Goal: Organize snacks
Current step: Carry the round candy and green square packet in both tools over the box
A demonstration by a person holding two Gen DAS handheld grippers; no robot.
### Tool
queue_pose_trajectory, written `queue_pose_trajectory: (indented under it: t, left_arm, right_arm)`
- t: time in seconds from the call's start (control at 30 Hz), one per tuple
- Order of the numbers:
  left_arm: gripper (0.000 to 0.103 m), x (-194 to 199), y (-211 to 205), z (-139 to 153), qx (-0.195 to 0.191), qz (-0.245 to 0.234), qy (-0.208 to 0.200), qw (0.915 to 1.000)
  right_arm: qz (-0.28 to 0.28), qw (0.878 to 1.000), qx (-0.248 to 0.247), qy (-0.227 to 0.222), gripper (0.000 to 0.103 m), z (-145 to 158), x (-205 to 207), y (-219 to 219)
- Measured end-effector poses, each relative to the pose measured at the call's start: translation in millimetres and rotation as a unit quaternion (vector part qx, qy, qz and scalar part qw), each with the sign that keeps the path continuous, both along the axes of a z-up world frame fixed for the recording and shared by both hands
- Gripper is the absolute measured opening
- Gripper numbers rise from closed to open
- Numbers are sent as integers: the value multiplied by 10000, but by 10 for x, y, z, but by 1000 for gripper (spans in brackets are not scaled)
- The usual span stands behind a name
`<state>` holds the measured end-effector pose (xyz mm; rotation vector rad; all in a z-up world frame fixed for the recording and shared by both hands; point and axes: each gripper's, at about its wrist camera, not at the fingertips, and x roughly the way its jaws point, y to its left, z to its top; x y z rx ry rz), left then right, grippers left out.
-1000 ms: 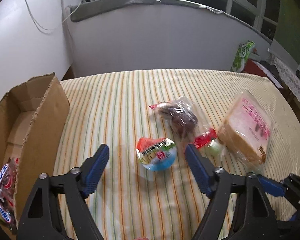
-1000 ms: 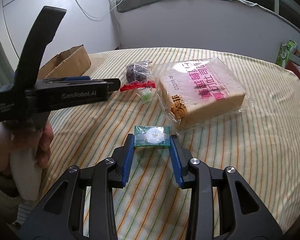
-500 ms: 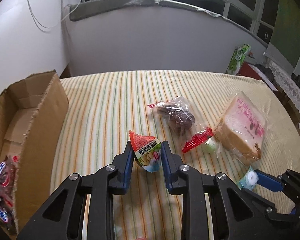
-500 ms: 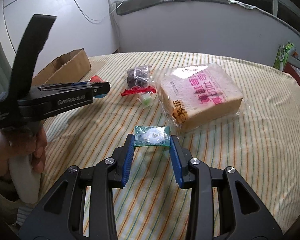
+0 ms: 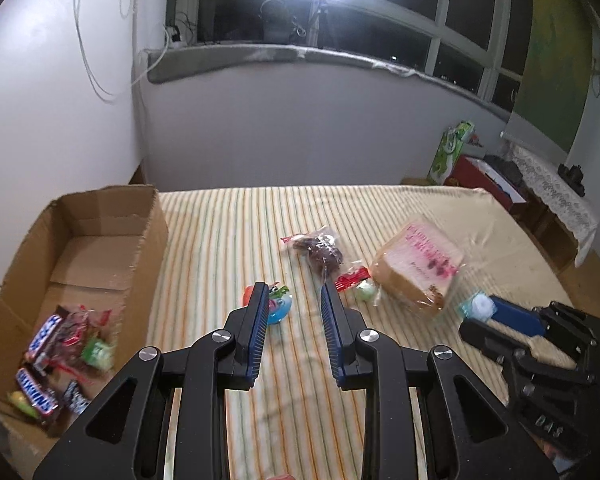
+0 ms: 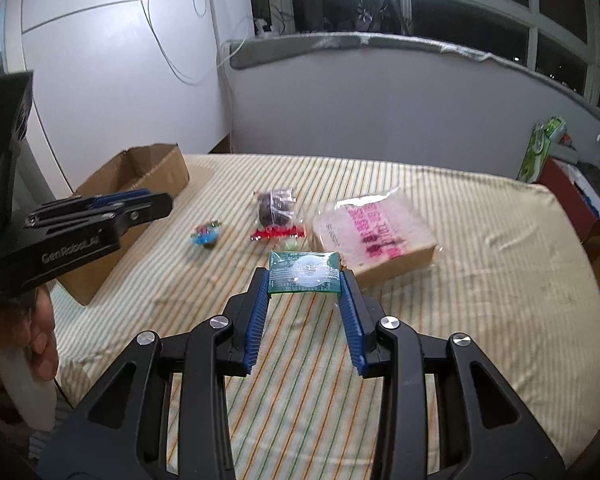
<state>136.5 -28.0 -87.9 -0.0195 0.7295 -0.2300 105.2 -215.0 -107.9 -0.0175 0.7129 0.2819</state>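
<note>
My left gripper (image 5: 294, 286) hangs above the striped bed, jaws shut narrow with nothing between them. The red-and-blue jelly cup (image 5: 278, 306) lies on the cover just under its left finger. In the right wrist view the same cup (image 6: 206, 234) rests on the bed, apart from the left gripper (image 6: 156, 204). My right gripper (image 6: 304, 277) is shut on a green packet (image 6: 304, 269) with a white disc, lifted off the bed. The cardboard box (image 5: 100, 196) at the left holds several wrapped bars and candies (image 5: 40, 364).
A bagged bread loaf (image 5: 415, 272), a dark snack bag (image 5: 319, 250) and a small red-sealed candy bag (image 5: 355, 280) lie mid-bed. A hand (image 6: 36, 344) grips the left tool's handle. A green bag (image 5: 453, 148) and a red cabinet stand past the bed's right edge.
The left gripper closed on the jelly cup, then rose. The cup is no longer between its jaws and lies on the bed. The right gripper rose with the green packet.
</note>
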Motion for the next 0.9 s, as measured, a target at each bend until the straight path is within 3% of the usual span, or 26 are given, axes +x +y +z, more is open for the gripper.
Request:
queue_pose_trajectory:
  t: [0.17,0.2,0.23,0.3,0.43,0.5,0.53,0.57,0.67,0.73,0.9]
  left_arm:
    - [26,-26,-2,-63,269,82,-10,9996]
    - [44,12,-22,-103,327,161,22,9993]
    - [69,70,-29,-184,350,265,87,9990]
    - [71,214,-27,-348,281,353,218,9987]
    - [70,489,-52,-596,293,462,502,9972]
    - [64,618,-4,-674,81,531,673,9963]
    - [48,679,13,-716,29,561,798,9952]
    - [40,706,13,-745,22,555,876,9946]
    - [35,722,14,-731,10,559,883,9945]
    - [23,713,16,-725,15,581,883,9944]
    - [23,635,-18,-678,-50,521,770,9957]
  right_arm:
    - [-8,10000,25,-27,36,22,-113,-23]
    - [-10,10000,31,-7,36,4,-121,-23]
    - [-7,10000,36,24,36,-17,-131,-33]
    - [-16,10000,42,44,36,-52,-134,-53]
    - [-45,9999,97,95,36,-109,-92,-147]
    - [-57,9998,118,119,36,-135,-61,-171]
    - [-56,9998,133,129,36,-149,-41,-190]
    - [-58,9998,144,137,36,-159,-26,-202]
    - [-54,9997,164,159,36,-188,4,-207]
    - [-50,9997,175,158,36,-193,1,-200]
    - [-62,9998,157,118,36,-155,-33,-174]
